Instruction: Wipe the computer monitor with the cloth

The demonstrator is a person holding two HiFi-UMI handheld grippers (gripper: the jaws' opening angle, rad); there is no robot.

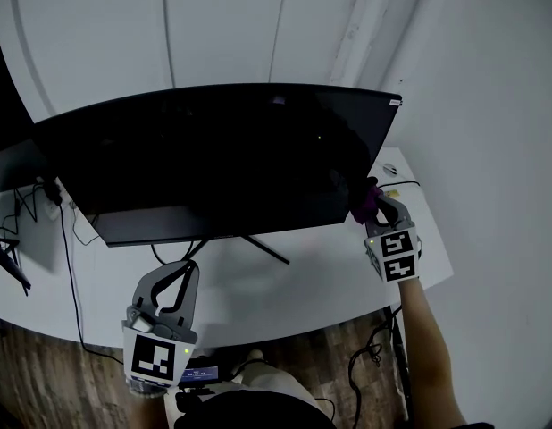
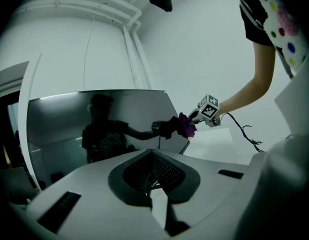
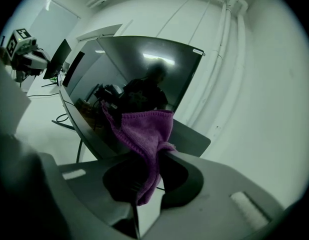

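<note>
A wide black monitor [image 1: 222, 159] stands on a white desk [image 1: 285, 293], its screen dark and reflective. My right gripper [image 1: 376, 206] is shut on a purple cloth [image 1: 364, 202] and holds it against the screen's lower right corner. In the right gripper view the cloth [image 3: 144, 134] hangs between the jaws of the right gripper [image 3: 149, 156], right in front of the monitor [image 3: 144, 69]. My left gripper [image 1: 173, 275] hovers over the desk's front edge below the screen, jaws together and holding nothing. In the left gripper view the left gripper [image 2: 153, 156] faces the monitor [image 2: 109, 119], the cloth [image 2: 187, 125] and the right gripper [image 2: 195, 118].
The monitor's stand legs [image 1: 258, 247] spread on the desk under the screen. Cables [image 1: 66, 231] trail at the left, beside a second dark screen [image 1: 12, 172]. Small items [image 1: 389, 170] lie at the desk's right end. A white wall stands close behind; wooden floor [image 1: 44, 382] lies below.
</note>
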